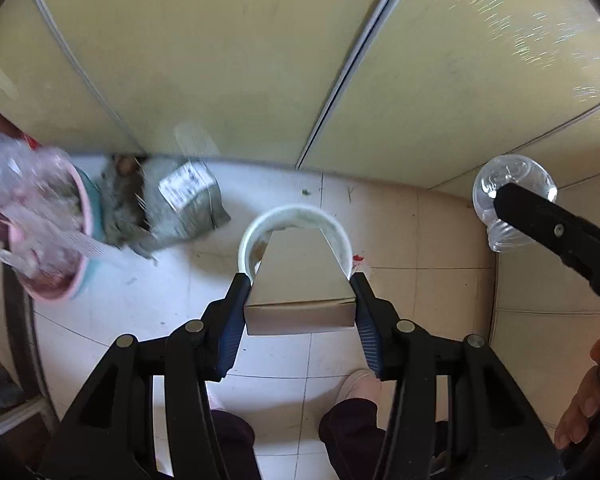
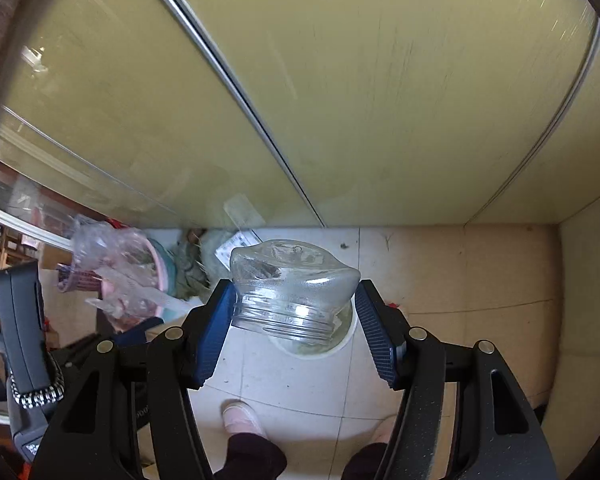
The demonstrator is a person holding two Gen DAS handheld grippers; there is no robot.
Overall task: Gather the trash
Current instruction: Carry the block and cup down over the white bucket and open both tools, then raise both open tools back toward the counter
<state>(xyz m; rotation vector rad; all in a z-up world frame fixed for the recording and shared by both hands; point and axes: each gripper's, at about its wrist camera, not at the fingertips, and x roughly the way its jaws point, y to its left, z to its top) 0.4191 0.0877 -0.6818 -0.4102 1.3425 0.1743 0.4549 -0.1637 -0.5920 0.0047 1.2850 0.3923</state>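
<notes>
The floor is looked down on steeply by both wrist views, each framed at 6 o'clock by its own fingers. In the left view, a white bucket (image 1: 296,236) is seen close ahead, the pink bin (image 1: 56,240) at 9 o'clock. The same bucket (image 2: 340,344), bin (image 2: 148,276) and yellow-green sliding doors (image 2: 340,100) are shared by the right view, taken from further right.

Tiled floor (image 1: 132,320) carries 1 white bucket (image 1: 296,216), pink bin (image 1: 60,280), grey parcel (image 1: 188,204).
</notes>
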